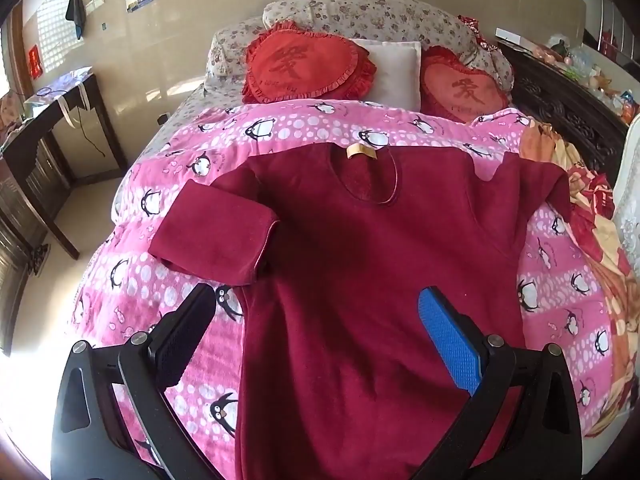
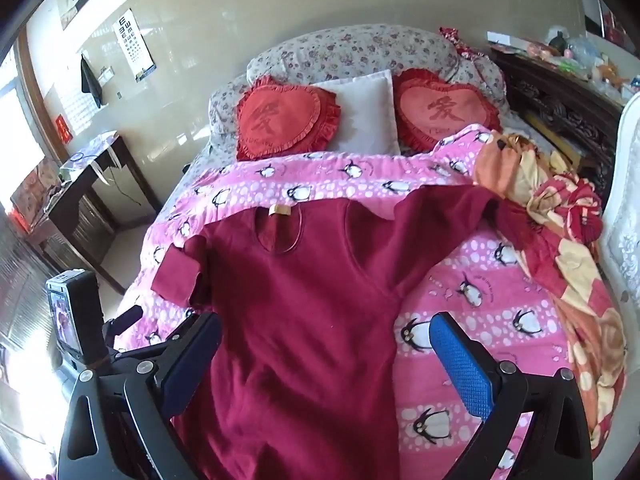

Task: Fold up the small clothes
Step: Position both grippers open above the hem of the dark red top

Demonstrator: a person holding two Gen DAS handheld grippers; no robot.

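Sunlight washes out the floor at the far left, where a dark desk [image 1: 60,128] stands against the tiled wall with an eye chart [image 2: 134,46] hanging above it. Next comes the bed, covered by a pink penguin quilt [image 1: 168,288]. On the quilt lies a maroon top [image 1: 360,280], spread flat with its front up, neck hole toward the pillows and a tan label [image 1: 362,152] at the collar. Its sleeve on the picture's left is folded in, so the cuff rests on the body beside the armpit. The other sleeve stretches out to the right, and its end lies against a crumpled floral blanket [image 2: 560,240] at the bed's right edge.

The left gripper [image 1: 316,332] hangs above the lower left part of the top with its jaws spread wide and nothing between them; its black finger [image 1: 180,340] is over the quilt just beside the hem edge, and its blue finger [image 1: 448,344] is over the cloth. The right gripper [image 2: 324,356] is likewise wide apart and empty, straddling the right side of the top, with its blue pad over bare quilt. In the right wrist view the left gripper's body shows at the lower left.

At the head of the bed sit two red heart cushions [image 1: 308,64] with a white pillow [image 1: 392,68] between them, backed by a flowered bolster [image 2: 352,52]. A dark carved shelf [image 2: 560,100] with clutter runs along the right.
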